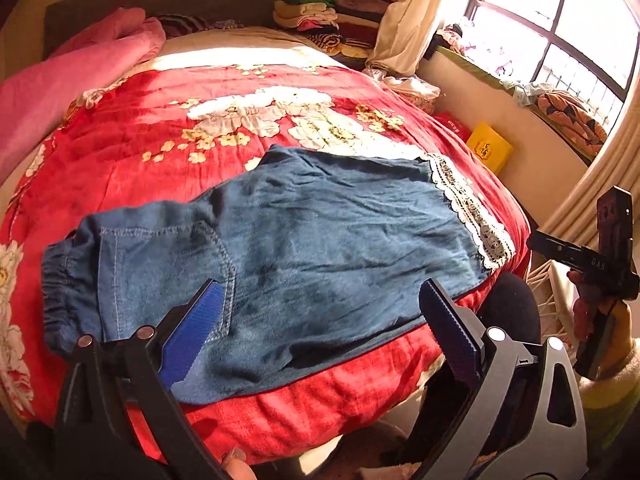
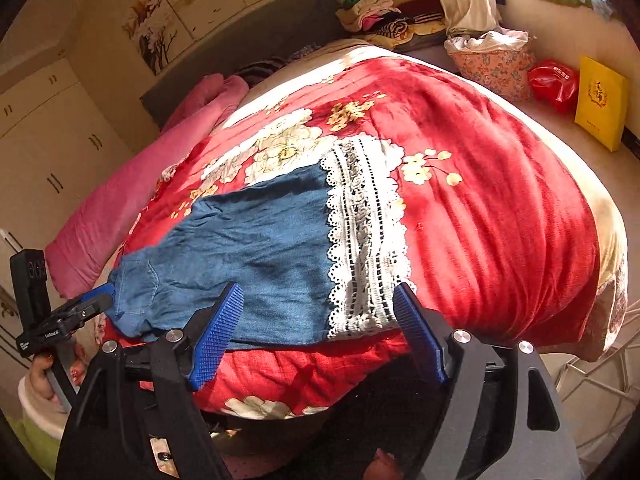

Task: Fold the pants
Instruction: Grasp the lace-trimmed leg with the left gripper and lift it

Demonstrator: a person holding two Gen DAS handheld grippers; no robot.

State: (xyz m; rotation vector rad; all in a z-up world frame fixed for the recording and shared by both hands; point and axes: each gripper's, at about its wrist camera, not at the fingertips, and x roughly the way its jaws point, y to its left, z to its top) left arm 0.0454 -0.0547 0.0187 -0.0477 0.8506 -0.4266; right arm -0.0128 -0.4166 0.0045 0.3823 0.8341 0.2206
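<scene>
Left gripper (image 1: pixel 320 300) just above pants (image 1: pixel 304 236)

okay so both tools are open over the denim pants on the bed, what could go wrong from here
1. The blue denim pants lie right at the near edge of the red floral blanket; a tug toward that edge could slide them off.
2. The white lace hem looks openwork, so the right tool might snag it.
3. The pants are wrinkled, so the left tool may fold creases in.
</scene>
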